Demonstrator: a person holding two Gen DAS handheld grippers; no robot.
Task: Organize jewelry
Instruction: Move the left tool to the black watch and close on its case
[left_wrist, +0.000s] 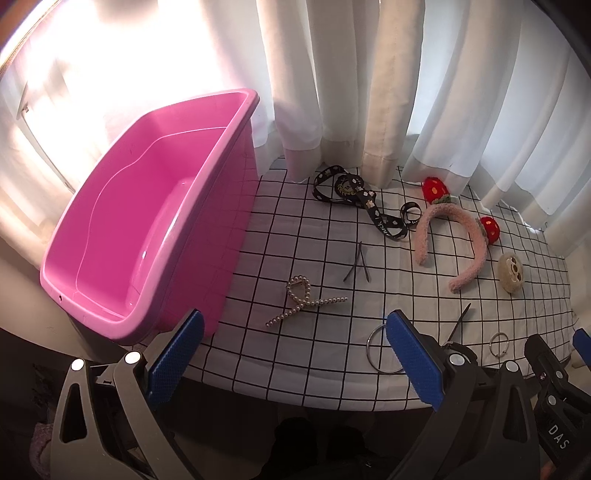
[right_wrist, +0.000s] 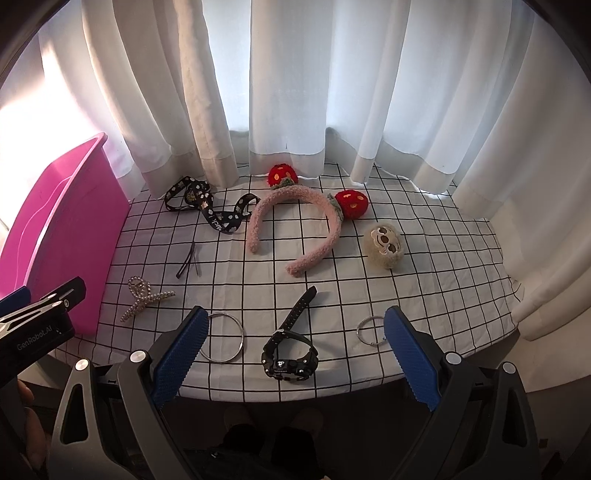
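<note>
- While your right gripper (right_wrist: 295, 354) hung over the near table edge with its jaws spread wide and empty, its view alone showed the black watch (right_wrist: 290, 360) whole, lying between the large ring (right_wrist: 222, 338) and the small ring (right_wrist: 371, 329).
- Your left gripper (left_wrist: 295, 360) was likewise parted, holding nothing, and only its view looked into the pink tub (left_wrist: 147, 221), which was bare inside.
- Just beyond lay the pearl clip (left_wrist: 301, 301) beside the tub, then the hairpins (left_wrist: 357, 263).
- Farther back sat the pink headband (right_wrist: 295, 232), the sloth plush (right_wrist: 384, 245) and the black ribbon (right_wrist: 210, 205) near the curtains (right_wrist: 295, 92).
</note>
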